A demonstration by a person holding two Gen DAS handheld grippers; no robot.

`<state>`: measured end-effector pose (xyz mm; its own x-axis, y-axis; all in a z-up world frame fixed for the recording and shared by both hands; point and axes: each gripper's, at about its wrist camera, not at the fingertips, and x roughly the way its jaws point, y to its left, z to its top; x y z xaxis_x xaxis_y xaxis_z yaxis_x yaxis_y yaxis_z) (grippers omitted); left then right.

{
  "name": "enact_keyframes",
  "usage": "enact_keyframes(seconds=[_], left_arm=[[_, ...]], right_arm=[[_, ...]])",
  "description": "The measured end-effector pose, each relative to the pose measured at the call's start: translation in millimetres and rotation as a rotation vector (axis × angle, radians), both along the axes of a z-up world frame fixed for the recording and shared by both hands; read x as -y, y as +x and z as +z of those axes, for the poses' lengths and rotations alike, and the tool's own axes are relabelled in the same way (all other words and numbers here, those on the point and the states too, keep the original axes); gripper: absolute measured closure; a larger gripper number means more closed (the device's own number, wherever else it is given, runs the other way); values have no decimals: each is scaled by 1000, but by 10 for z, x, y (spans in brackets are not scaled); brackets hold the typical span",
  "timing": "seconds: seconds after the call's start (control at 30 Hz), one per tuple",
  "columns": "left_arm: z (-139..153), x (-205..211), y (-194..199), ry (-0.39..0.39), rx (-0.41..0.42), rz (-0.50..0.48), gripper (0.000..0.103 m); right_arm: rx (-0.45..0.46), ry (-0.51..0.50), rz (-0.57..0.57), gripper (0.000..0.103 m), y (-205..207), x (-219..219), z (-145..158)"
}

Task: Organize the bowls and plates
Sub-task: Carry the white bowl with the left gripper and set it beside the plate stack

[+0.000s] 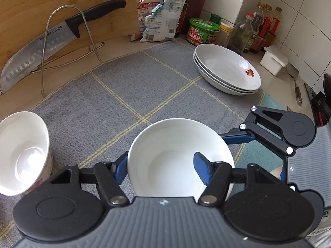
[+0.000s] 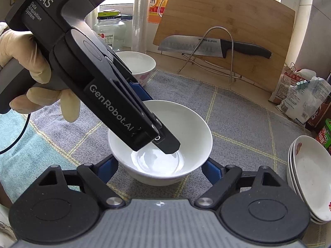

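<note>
Your left claw (image 1: 161,169) pinches the near wall of the white bowl (image 1: 178,144): one blue finger (image 1: 203,170) sits inside the bowl against the wall, the other lies outside it on the left. The right wrist view confirms that one finger dips into the bowl's well, with your gloved hand (image 2: 31,72) around the handle.

Your right claw (image 2: 160,170) stands spread, a blue finger on either side of the same bowl down at its base. Whether those fingers touch the bowl, I cannot tell.

The bowl itself sits on the grey checked cloth (image 1: 124,95) that covers the tabletop. A second, flower-patterned bowl (image 1: 22,153) stands on the cloth at the left edge, well apart from the held one. A stack of three shallow white plates (image 1: 227,70) rests at the far right of the cloth, beside a green-lidded tub (image 1: 203,31) and a row of bottles.

Behind the cloth a wire rack (image 1: 68,47) carries a knife (image 1: 51,43), with a bamboo cutting board (image 1: 62,0) upright behind it.
</note>
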<state>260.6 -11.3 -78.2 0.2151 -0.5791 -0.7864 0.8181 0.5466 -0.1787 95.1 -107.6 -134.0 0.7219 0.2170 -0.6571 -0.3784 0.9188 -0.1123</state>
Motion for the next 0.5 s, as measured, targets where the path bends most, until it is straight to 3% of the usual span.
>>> enact_keyframes(seconds=[0.5], left_arm=[[-38, 23, 36, 0, -11, 5, 38]], right_arm=[[-18, 11, -8, 12, 59, 27, -19]])
